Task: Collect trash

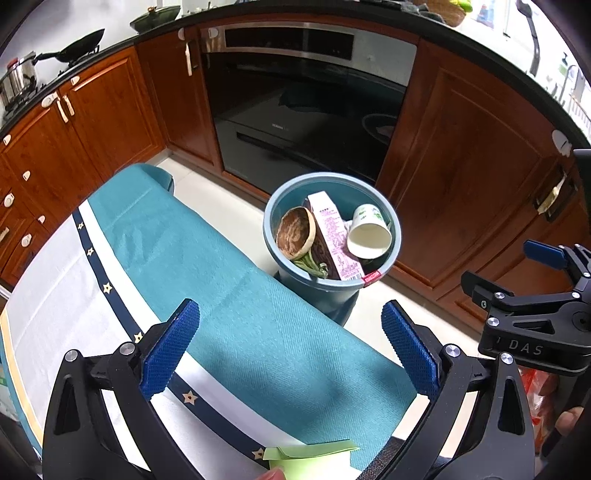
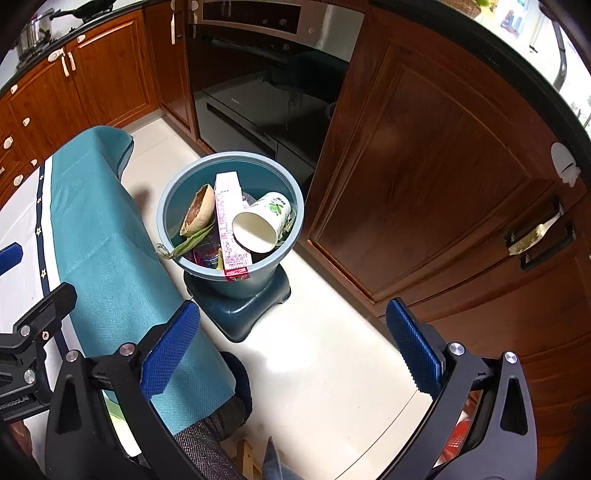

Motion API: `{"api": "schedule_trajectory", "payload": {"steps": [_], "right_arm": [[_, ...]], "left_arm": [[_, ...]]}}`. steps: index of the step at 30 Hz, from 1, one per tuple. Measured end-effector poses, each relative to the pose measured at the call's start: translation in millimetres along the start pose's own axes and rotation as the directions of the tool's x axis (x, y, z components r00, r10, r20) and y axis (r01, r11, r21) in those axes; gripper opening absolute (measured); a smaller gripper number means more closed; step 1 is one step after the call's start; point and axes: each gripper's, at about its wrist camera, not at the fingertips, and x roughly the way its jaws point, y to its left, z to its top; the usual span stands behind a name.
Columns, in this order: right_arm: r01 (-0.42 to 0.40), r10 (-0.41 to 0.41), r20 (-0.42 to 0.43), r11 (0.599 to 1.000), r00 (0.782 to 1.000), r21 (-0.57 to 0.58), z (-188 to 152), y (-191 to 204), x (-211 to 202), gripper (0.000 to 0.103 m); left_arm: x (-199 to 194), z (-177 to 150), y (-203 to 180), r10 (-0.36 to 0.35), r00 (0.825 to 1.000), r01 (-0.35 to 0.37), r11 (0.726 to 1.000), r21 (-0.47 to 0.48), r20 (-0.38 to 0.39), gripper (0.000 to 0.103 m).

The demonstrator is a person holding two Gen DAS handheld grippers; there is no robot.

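The left view alone shows a green paper [image 1: 310, 455] on the bench [image 1: 55, 302], below the left tool [image 1: 290, 349], whose fingers are spread and empty. The right view alone shows the stool [image 2: 245, 314] under the bin [image 2: 231, 218]. The right tool [image 2: 291, 349], spread and empty, hangs over the floor [image 2: 332, 362]. Cup [image 2: 264, 225], carton [image 2: 231, 229] and bowl [image 2: 199, 216] lie in the bin.

A built-in oven [image 1: 306, 92] anchors a kitchen of reddish wood cabinets [image 1: 103, 110] under a black countertop [image 1: 424, 22] — pale tile floor [image 2: 325, 350] spreading before it, a pan [image 1: 79, 46] and steel pot [image 1: 18, 77] up to its left, a teal-clothed desk [image 1: 221, 280] nearer the camera.
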Motion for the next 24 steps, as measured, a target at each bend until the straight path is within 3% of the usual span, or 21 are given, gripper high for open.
{"api": "schedule_trajectory", "payload": {"steps": [15, 24], "right_arm": [[-0.001, 0.001, 0.018, 1.000, 1.000, -0.026, -1, 8, -10, 0.097], [-0.012, 0.012, 0.001, 0.999, 1.000, -0.035, -6, 13, -6, 0.097]], "left_arm": [[-18, 0, 2, 0.004, 0.999, -0.004, 1.000, 0.006, 0.036, 0.099], [-15, -5, 4, 0.013, 1.000, -0.013, 1.000, 0.006, 0.021, 0.099]]}}
